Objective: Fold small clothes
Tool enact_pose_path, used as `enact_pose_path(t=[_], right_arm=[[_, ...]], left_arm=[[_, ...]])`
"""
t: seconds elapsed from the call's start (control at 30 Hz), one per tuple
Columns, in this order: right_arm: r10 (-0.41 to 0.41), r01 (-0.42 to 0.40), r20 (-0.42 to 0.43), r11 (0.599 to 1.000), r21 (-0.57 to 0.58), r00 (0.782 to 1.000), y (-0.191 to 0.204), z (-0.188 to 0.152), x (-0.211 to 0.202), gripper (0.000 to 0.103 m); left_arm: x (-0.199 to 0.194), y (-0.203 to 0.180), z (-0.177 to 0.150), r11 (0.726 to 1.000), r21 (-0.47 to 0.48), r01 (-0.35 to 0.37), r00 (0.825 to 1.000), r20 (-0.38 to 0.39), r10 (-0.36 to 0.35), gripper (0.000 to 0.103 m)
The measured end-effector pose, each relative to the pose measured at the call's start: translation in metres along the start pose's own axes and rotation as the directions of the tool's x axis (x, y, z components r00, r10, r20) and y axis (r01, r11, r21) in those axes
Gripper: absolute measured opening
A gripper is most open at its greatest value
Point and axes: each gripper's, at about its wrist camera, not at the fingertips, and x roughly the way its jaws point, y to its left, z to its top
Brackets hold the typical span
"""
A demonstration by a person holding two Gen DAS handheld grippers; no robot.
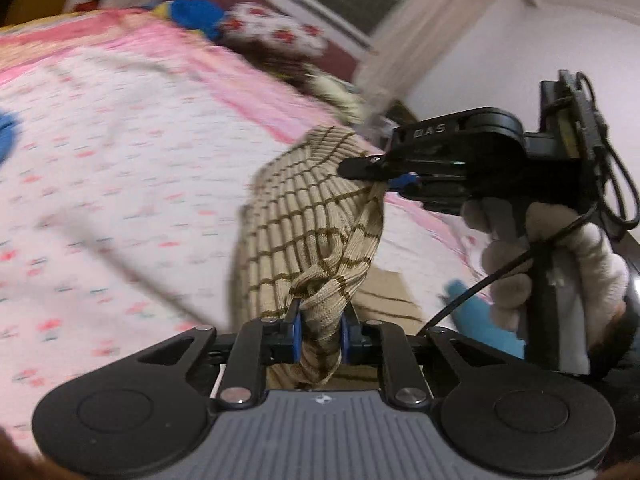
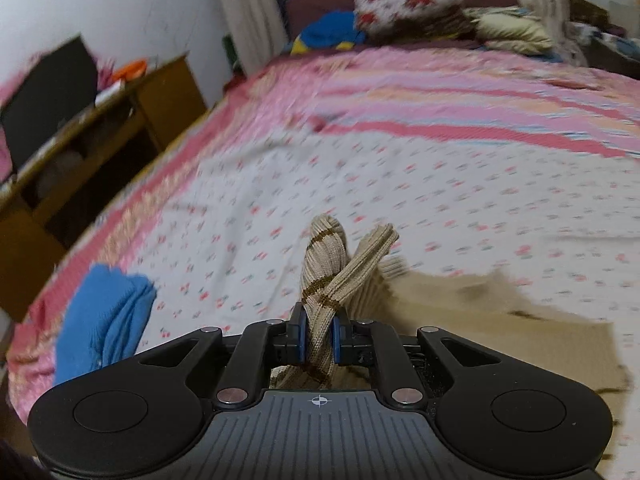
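Observation:
A small beige ribbed knit garment with brown grid stripes (image 1: 304,216) hangs stretched between both grippers above the bed. My left gripper (image 1: 320,332) is shut on a bunched edge of it. My right gripper (image 2: 320,334) is shut on another bunched edge (image 2: 332,276); in the left wrist view the right gripper (image 1: 384,178) shows at the right, held by a white-gloved hand (image 1: 560,264), pinching the garment's upper corner. The rest of the garment (image 2: 500,320) drapes down onto the bed.
The bed has a white floral sheet with pink striped border (image 2: 400,184). A blue cloth (image 2: 104,320) lies near the bed's left edge. Pillows (image 2: 412,0) sit at the headboard. A wooden desk (image 2: 80,152) stands left of the bed.

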Motion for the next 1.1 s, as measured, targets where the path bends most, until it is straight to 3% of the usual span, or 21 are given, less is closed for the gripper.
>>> enact_pose_path(t=[0.27, 0.47, 0.67, 0.77, 0.8, 1.0, 1.1], right_arm=[[-0.055, 0.049, 0.047, 0.991, 0.127, 0.997, -0.093, -0.005, -0.043, 0.011], [-0.060, 0.052, 0.029, 0.976, 0.212, 0.998, -0.149, -0.023, -0.044, 0.011], [-0.060, 0.066, -0.031, 0.960, 0.273, 0.998, -0.193, -0.050, -0.035, 0.013], [-0.083, 0.094, -0.051, 0.957, 0.276, 0.995, -0.203, -0.062, -0.034, 0.018], [-0.080, 0.089, -0.047, 0.956, 0.278, 0.996, -0.205, -0.066, -0.037, 0.018], [-0.126, 0.115, 0.037, 0.967, 0.228, 0.991, -0.192, -0.088, -0.081, 0.019], [-0.073, 0.061, 0.058, 0.981, 0.186, 0.996, -0.176, -0.102, -0.099, 0.020]], left_arm=[[0.054, -0.075, -0.012, 0.986, 0.128, 0.103, 0.991, -0.096, -0.091, 0.022], [0.085, -0.107, -0.033, 0.975, 0.181, 0.132, 0.980, -0.174, -0.100, 0.022], [0.112, -0.115, -0.052, 0.971, 0.203, 0.128, 0.962, -0.264, -0.071, 0.023], [0.115, -0.117, -0.062, 0.971, 0.204, 0.125, 0.953, -0.297, -0.061, 0.026], [0.115, -0.118, -0.063, 0.970, 0.205, 0.130, 0.950, -0.306, -0.063, 0.032], [0.091, -0.125, -0.068, 0.955, 0.222, 0.199, 0.934, -0.336, -0.117, 0.043], [0.064, -0.117, -0.069, 0.947, 0.237, 0.218, 0.927, -0.353, -0.125, 0.043]])
